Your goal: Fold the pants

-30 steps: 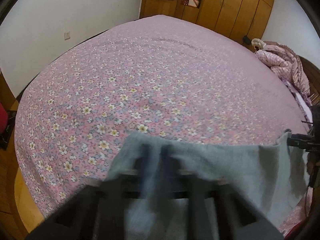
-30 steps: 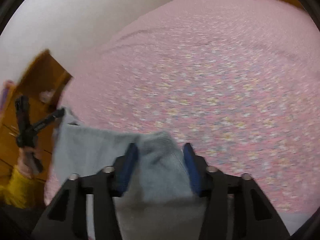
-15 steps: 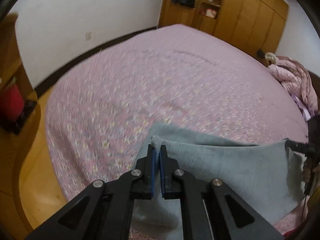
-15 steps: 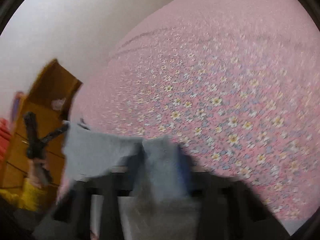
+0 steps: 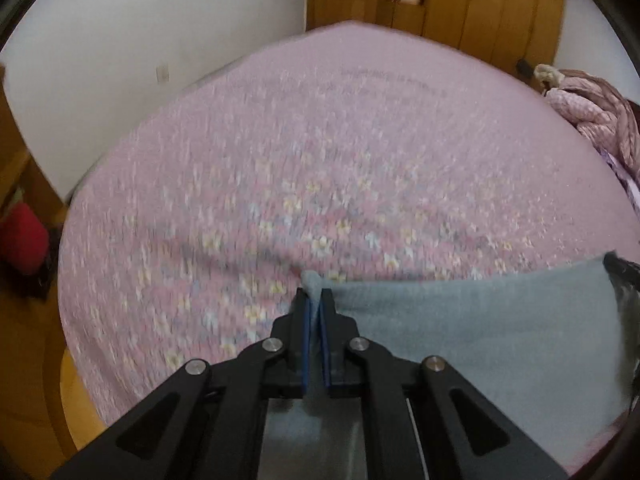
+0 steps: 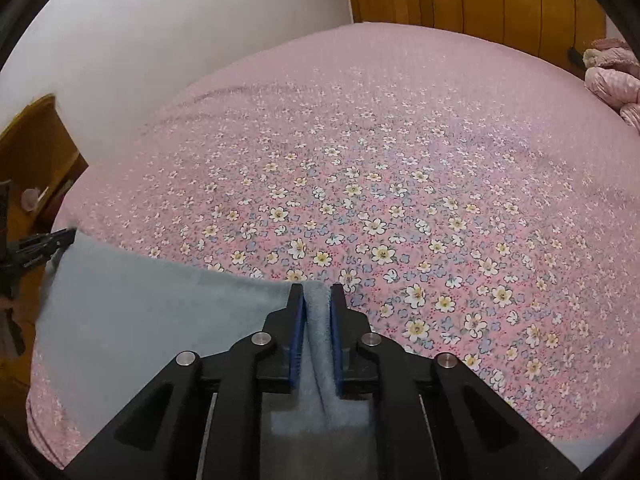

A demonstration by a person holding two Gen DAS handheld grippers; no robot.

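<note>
- Here the left claw (image 5: 314,300) is pinched tight on a corner of the pants (image 5: 472,328), a soft, fleecy grey-blue cloth that bunches into a small nub between its blue pads.
- The right claw (image 6: 316,294) is narrow, its jaws opening a little, with a thick rolled fold of the same pants (image 6: 132,304) pressed between its pads.
- The cloth stretches as a flat band between the two claws, held over the near edge of the bed (image 6: 400,160).
- The bed is covered by a smooth pink sheet printed with small white and blue flowers.
- A puffy pink quilt (image 5: 600,116) lies bunched at the far right corner.
- Glossy wooden wardrobes (image 5: 480,4) stand behind.
</note>
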